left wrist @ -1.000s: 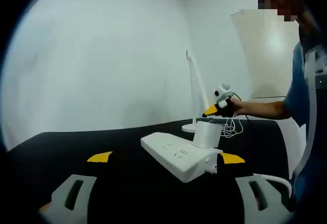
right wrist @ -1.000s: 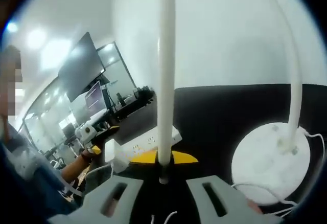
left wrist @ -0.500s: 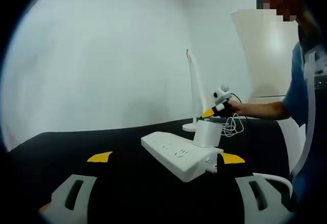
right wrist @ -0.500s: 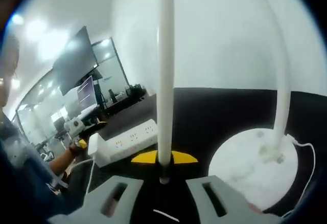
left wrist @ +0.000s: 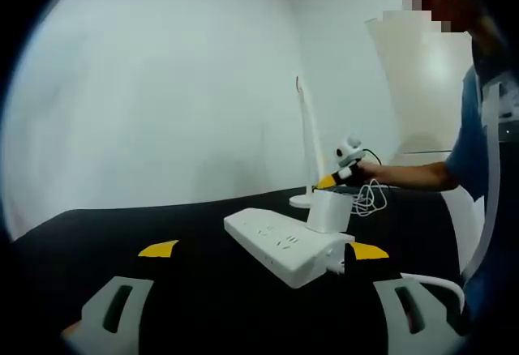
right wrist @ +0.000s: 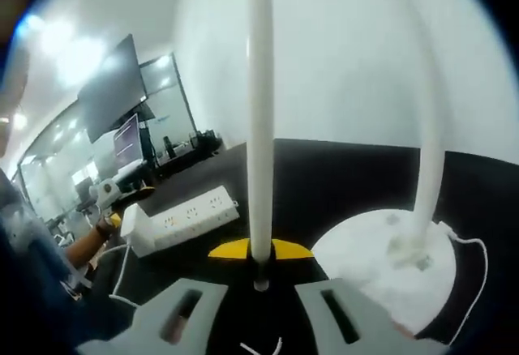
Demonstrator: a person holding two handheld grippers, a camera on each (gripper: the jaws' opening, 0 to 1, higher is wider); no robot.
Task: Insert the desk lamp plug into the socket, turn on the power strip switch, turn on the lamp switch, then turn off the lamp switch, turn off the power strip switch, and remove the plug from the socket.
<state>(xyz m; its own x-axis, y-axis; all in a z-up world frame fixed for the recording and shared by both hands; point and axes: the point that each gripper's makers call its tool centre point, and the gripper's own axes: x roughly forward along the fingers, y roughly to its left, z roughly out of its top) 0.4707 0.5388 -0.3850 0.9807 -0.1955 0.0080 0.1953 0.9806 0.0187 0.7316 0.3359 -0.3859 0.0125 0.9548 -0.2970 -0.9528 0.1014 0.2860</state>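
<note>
A white desk lamp [right wrist: 422,168] stood on a black table [left wrist: 186,233], its round base [right wrist: 381,266] near the far edge with a thin white cord [left wrist: 369,201] coiled beside it. In the right gripper view a slim white bar [right wrist: 259,112], seemingly the lamp's arm, ran straight up from between the right gripper [right wrist: 258,302]'s jaws, which were close together on either side of it; whether they actually pinched it could not be told. In the left gripper view that same gripper showed small and distant at the lamp.

Nearer the left gripper [left wrist: 258,310] lay a white power strip [left wrist: 284,245], with a blocky white plug [left wrist: 328,211] standing upright in a socket at its end. The left gripper's jaws were wide apart, holding nothing, low over the table in front of the strip.

Judging from this, the plug was inserted, and work appeared to be at the lamp-switch stage. No lamp glow was visible, and the strip's switch position was too small to read, so it was unclear whether the lamp was about to go on or off. Switching off the strip and pulling the plug seemingly remained.
</note>
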